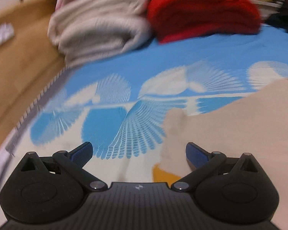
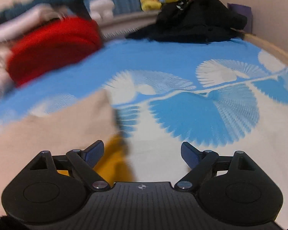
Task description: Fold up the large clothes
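Left wrist view: the left gripper (image 1: pixel 139 151) hangs spread and empty over the blue bedsheet (image 1: pixel 109 72), the beige garment (image 1: pixel 240 126) lying flat just right. Right gripper (image 2: pixel 142 151), spread too, has it near left.

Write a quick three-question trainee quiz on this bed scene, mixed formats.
1. True or false: both tongs, left and right, are shut on cloth.
2. Which folded item lies beside the red garment: A) grey-white blanket B) green towel C) striped shirt?
3. Fill in: the beige garment lies on a ___-and-white bedsheet.

Key: 1 false, both open and empty; 2 A; 3 blue.
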`<state>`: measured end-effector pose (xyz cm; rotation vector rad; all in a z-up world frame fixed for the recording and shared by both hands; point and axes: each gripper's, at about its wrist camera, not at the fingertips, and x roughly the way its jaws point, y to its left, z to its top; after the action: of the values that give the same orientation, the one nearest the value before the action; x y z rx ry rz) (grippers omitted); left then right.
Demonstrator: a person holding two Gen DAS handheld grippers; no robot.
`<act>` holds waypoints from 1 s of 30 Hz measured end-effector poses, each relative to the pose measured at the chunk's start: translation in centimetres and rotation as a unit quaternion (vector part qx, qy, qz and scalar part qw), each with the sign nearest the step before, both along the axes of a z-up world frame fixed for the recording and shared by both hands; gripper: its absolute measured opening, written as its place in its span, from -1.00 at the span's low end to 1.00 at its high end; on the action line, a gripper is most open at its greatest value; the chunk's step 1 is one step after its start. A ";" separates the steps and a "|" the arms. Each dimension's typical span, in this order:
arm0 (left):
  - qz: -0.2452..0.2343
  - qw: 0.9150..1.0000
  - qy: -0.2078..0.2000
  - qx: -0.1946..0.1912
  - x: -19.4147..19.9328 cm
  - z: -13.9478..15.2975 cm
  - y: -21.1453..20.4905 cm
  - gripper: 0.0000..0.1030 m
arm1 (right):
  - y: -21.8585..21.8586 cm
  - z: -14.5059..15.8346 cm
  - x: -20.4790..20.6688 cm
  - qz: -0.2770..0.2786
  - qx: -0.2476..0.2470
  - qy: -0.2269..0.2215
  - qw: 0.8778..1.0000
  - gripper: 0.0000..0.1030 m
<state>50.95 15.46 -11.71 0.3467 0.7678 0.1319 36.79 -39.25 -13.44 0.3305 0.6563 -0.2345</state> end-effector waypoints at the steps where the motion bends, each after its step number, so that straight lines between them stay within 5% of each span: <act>1: -0.014 1.000 -0.008 0.001 -1.9 1.1 -0.6 1.00 | 0.8 0.6 -1.5 0.007 0.019 -0.013 1.000 0.77; 5: -0.030 0.999 -0.023 -0.007 -8.0 3.0 -1.9 1.00 | 4.0 1.4 -6.9 0.012 0.041 -0.027 0.999 0.87; 9: 0.031 0.998 0.015 -0.050 -11.9 1.9 0.1 1.00 | 3.4 0.8 -9.9 -0.049 0.071 0.001 0.996 0.88; 14: 0.084 0.985 0.081 -0.124 -15.7 -0.2 3.9 1.00 | -1.6 -3.2 -12.0 -0.097 0.254 0.045 0.961 0.93; 17: 0.104 0.975 0.094 -0.173 -16.4 -0.5 5.3 1.00 | -1.2 -4.4 -12.4 -0.112 0.278 0.061 0.952 0.95; 20: 0.110 0.972 0.113 -0.173 -15.2 -1.8 5.7 1.00 | 0.8 -4.8 -11.5 -0.050 0.308 0.063 0.948 0.93; 22: 0.113 0.971 0.120 -0.175 -14.5 -2.4 5.8 0.97 | 2.6 -4.7 -11.0 -0.027 0.280 0.066 0.957 0.12; 23: 0.109 0.971 0.115 -0.179 -14.5 -2.4 5.7 0.83 | 3.4 -4.3 -11.0 -0.035 0.240 0.057 0.968 -0.68; 26: 0.087 0.971 0.113 -0.192 -13.6 -2.4 4.6 0.32 | 2.5 -4.4 -11.1 -0.066 0.282 0.039 0.956 -0.77; 30: 0.068 0.980 0.111 -0.153 -11.6 -2.5 0.8 0.29 | 1.1 -3.2 -12.7 -0.082 0.286 -0.004 0.955 -0.83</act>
<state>39.34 16.30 -14.19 0.0147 1.0176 0.1019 24.05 -38.14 -16.60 0.9450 0.6816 -0.1984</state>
